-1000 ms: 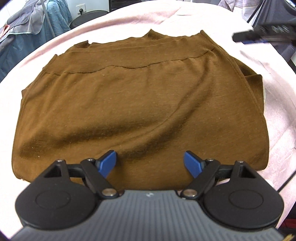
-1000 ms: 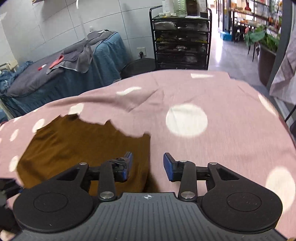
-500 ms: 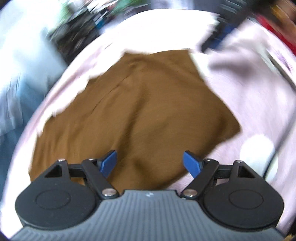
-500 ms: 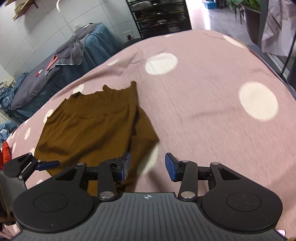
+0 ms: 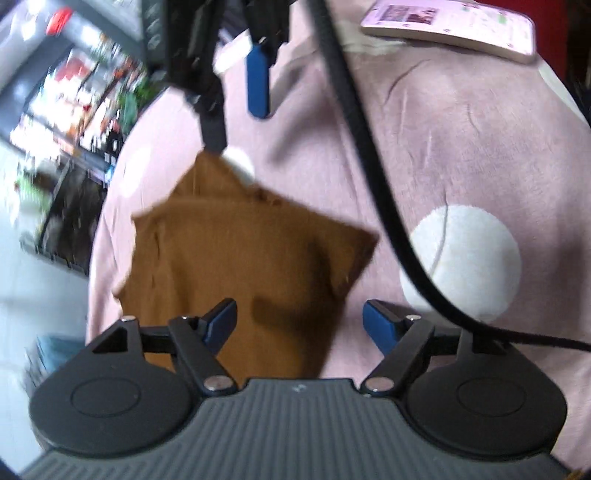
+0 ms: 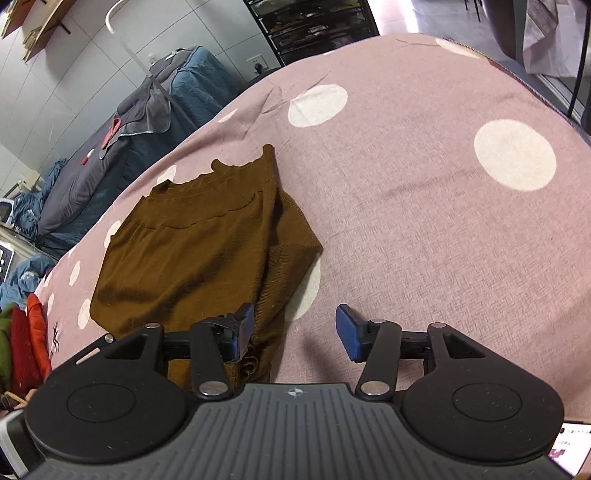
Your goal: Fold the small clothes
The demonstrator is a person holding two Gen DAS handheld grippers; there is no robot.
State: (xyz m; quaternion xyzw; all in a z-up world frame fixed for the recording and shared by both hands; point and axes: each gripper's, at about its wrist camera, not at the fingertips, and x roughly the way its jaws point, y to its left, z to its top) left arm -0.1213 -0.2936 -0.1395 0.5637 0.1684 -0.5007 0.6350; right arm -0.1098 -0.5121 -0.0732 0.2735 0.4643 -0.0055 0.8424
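Observation:
A brown knitted garment (image 6: 207, 254) lies folded on the pink dotted cloth (image 6: 424, 221); it also shows in the left wrist view (image 5: 236, 266), blurred. My right gripper (image 6: 295, 328) is open and empty, held above the garment's near right edge. My left gripper (image 5: 300, 321) is open and empty, raised above the garment's near side. A blue fingertip (image 5: 258, 85) of the right gripper hangs at the top of the left wrist view.
A phone (image 5: 450, 27) lies on the cloth at the far right of the left wrist view, and a black cable (image 5: 373, 177) crosses in front. Red and green clothes (image 6: 22, 343) lie at the left edge. A grey-blue covered bench (image 6: 122, 147) stands behind.
Both grippers have pulled back and risen from the garment. The left view has swung round hard, so the garment looks smaller and turned. The right gripper has opened a little wider.

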